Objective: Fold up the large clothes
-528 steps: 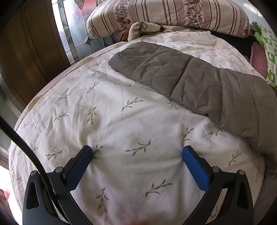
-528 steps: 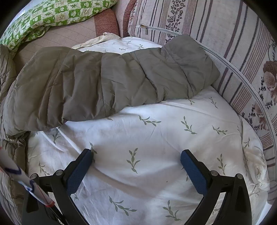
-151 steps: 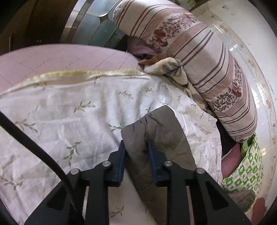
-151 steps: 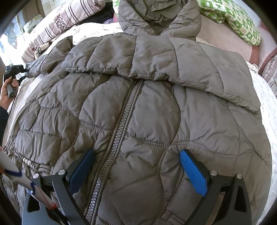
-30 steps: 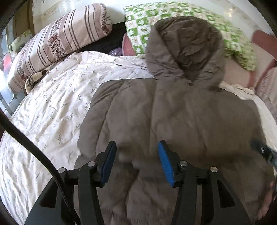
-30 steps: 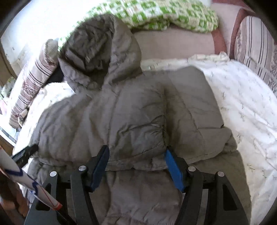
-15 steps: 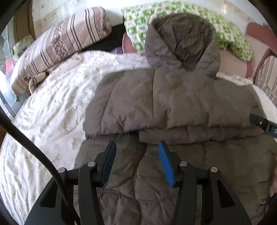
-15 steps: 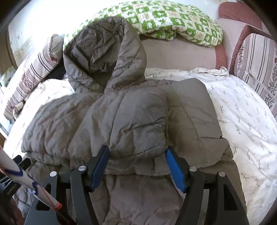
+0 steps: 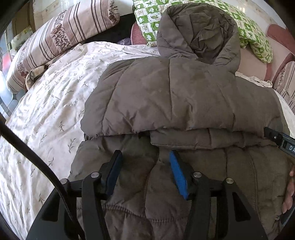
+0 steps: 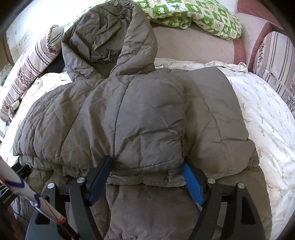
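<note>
A grey-brown quilted hooded jacket (image 9: 175, 96) lies on the bed, both sleeves folded across its body and the hood (image 9: 199, 31) toward the pillows. It also shows in the right wrist view (image 10: 140, 114). My left gripper (image 9: 144, 158) is open, low over the jacket's lower part, just below the folded sleeve edge. My right gripper (image 10: 146, 166) is open, its blue pads (image 10: 191, 182) on either side of the folded sleeve cuff, which lies between the jaws. The right gripper's body (image 9: 280, 141) shows at the left view's right edge.
A white leaf-print sheet (image 9: 46, 114) covers the bed. A striped pillow (image 9: 60, 38) lies at the far left, a green checked pillow (image 10: 199, 16) behind the hood, and another striped cushion (image 10: 276, 61) at the far right.
Both grippers have come down closer to the jacket. The folded sleeves have settled flat across the body. The right gripper's jaws now straddle the sleeve cuff.
</note>
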The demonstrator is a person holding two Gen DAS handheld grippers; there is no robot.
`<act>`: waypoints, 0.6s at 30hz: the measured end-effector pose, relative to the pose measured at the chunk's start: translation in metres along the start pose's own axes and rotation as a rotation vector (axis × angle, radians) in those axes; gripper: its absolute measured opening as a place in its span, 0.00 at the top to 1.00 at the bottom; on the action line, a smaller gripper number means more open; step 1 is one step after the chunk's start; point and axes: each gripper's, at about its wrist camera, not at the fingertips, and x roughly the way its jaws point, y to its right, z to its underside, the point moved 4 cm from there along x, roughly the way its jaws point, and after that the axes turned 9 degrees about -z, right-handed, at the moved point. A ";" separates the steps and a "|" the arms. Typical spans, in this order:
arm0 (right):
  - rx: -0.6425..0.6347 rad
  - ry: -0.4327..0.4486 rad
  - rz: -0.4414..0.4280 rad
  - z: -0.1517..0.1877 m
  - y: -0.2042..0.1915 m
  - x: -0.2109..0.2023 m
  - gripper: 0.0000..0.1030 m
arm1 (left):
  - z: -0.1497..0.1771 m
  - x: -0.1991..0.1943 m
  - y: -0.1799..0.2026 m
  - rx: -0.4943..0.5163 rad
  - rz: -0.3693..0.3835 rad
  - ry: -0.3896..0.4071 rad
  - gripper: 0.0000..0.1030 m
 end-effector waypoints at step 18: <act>-0.107 -0.124 -0.077 0.044 -0.061 -0.013 0.22 | 0.002 -0.003 0.001 0.004 -0.017 0.010 0.47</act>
